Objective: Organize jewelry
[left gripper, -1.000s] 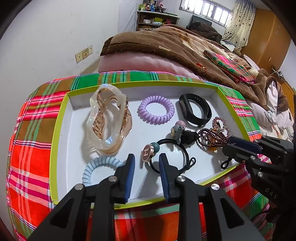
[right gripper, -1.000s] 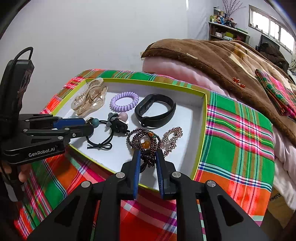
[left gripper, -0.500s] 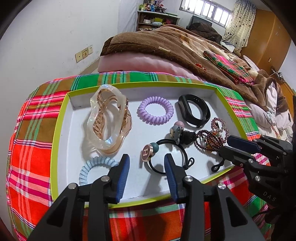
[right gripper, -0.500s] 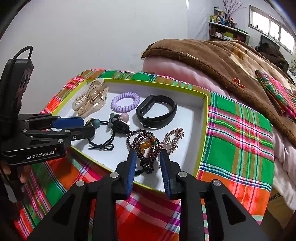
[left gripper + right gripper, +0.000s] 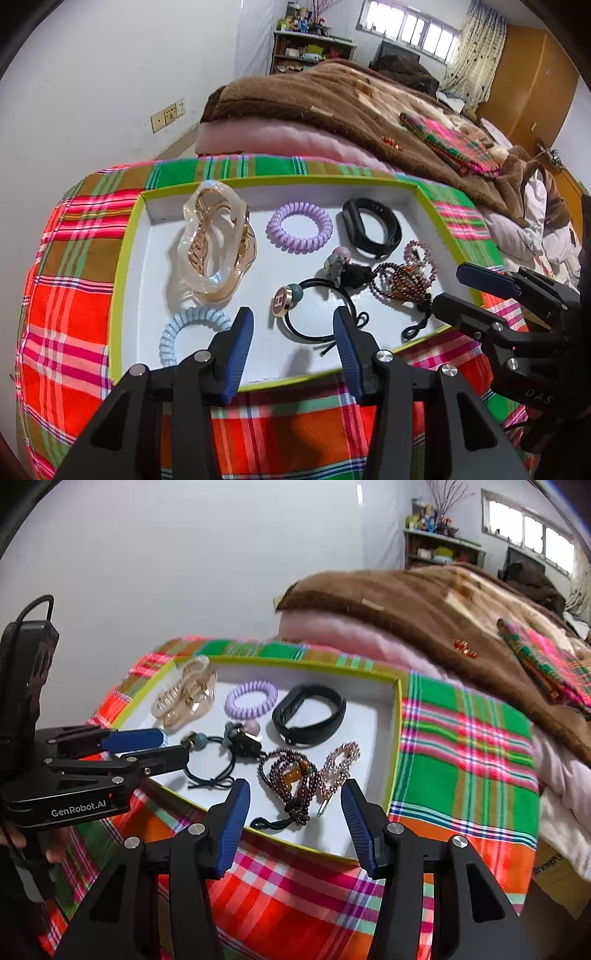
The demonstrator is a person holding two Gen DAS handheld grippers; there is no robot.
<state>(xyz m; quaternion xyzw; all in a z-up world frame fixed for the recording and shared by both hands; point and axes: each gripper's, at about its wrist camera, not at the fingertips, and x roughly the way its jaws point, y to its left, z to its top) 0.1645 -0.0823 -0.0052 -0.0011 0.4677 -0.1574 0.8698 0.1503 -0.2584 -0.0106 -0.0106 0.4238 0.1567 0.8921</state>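
Both our grippers have released and backed off, left gripper point(image 5: 291, 343) gaping near the black hair tie point(image 5: 321, 310), right gripper point(image 5: 295, 819) spread at six o'clock of the bead bracelet point(image 5: 291, 779), freeing pieces to settle in the tray point(image 5: 122, 280).

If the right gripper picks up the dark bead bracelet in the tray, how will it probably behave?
The bead bracelet lies in loose loops with a cord tail, so it will probably hang limp and swing. Its round, shiny beads may slip between the right gripper pads. It touches the pink bead chain, which might be dragged along.
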